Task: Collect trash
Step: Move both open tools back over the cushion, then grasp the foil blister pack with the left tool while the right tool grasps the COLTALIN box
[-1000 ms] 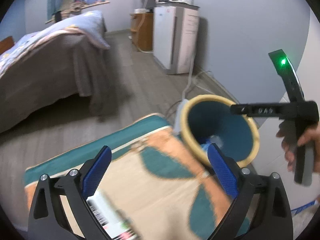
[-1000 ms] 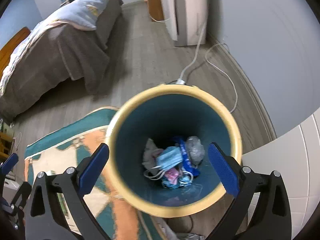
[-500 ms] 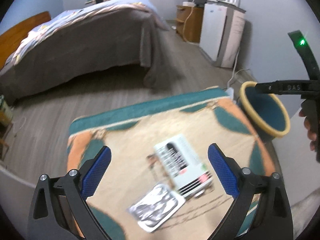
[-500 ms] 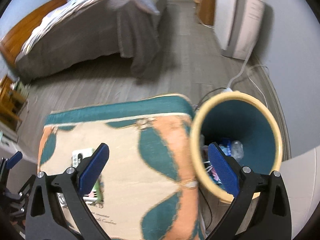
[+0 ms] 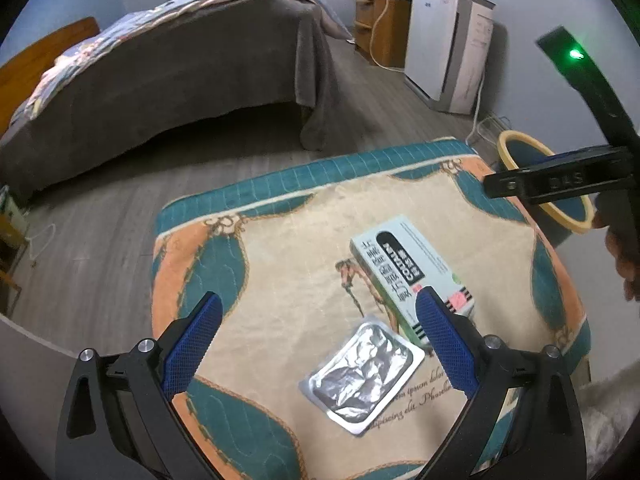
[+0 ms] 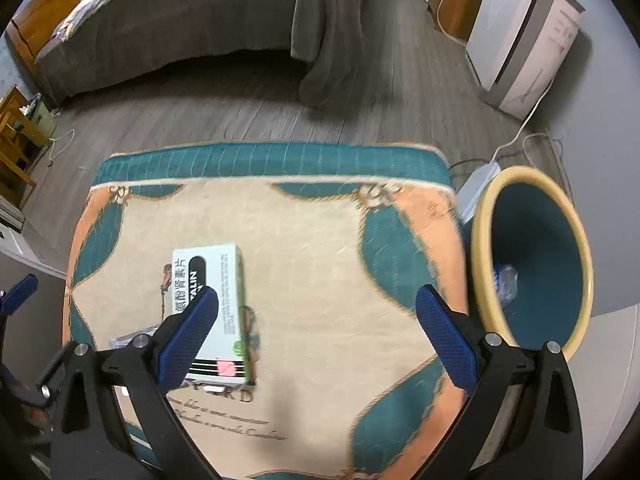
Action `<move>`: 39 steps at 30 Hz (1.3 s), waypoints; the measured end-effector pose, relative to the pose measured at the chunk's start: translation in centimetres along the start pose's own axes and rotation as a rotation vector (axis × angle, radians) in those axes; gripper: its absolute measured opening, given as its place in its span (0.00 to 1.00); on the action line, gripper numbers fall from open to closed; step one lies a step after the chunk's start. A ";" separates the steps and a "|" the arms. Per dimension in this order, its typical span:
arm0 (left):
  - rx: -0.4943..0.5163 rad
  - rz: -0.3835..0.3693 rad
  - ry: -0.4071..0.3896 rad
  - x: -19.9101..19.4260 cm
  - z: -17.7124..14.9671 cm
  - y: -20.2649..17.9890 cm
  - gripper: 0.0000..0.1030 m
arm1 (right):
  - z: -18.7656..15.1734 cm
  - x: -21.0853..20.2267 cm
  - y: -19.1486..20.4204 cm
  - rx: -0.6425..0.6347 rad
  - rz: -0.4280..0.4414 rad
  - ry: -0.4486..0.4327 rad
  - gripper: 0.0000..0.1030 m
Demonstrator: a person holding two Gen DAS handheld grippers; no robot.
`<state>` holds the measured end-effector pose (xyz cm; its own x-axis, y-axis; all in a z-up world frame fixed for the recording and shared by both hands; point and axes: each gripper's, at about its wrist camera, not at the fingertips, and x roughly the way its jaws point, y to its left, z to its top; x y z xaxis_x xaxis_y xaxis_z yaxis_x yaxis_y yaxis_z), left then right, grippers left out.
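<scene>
Now we are between pickups, both the left gripper [image 5: 316,344] and right gripper [image 6: 318,336] spread and empty above the patterned cloth [image 5: 280,264], so next we must close on the box [image 5: 408,268] or the foil pack [image 5: 362,376] lying beside it, then carry it to the bin [image 6: 532,256]

Swung away from the bin [image 6: 532,256], right gripper [image 6: 316,336] now over the mat [image 6: 320,248]; box [image 5: 412,276] and foil blister [image 5: 362,372] now before left gripper [image 5: 316,344].
</scene>
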<state>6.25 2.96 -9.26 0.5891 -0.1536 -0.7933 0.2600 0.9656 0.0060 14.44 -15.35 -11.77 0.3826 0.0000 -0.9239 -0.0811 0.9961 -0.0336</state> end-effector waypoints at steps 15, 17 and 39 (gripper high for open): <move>0.175 -0.130 0.165 4.5 -4.7 -2.0 0.93 | -0.9 5.2 4.5 0.012 0.004 0.146 0.94; 0.208 -0.140 0.181 5.1 -5.1 -2.6 0.93 | -1.0 5.8 4.9 0.007 0.016 0.165 0.94; 0.065 -0.089 0.239 7.7 -4.7 0.3 0.69 | -0.7 8.6 5.9 0.006 0.071 0.208 0.94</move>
<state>7.31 3.03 -18.22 0.3665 -0.1763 -0.9136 0.3561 0.9337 -0.0374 16.62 -9.50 -20.17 0.1783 0.0532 -0.9825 -0.0952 0.9948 0.0366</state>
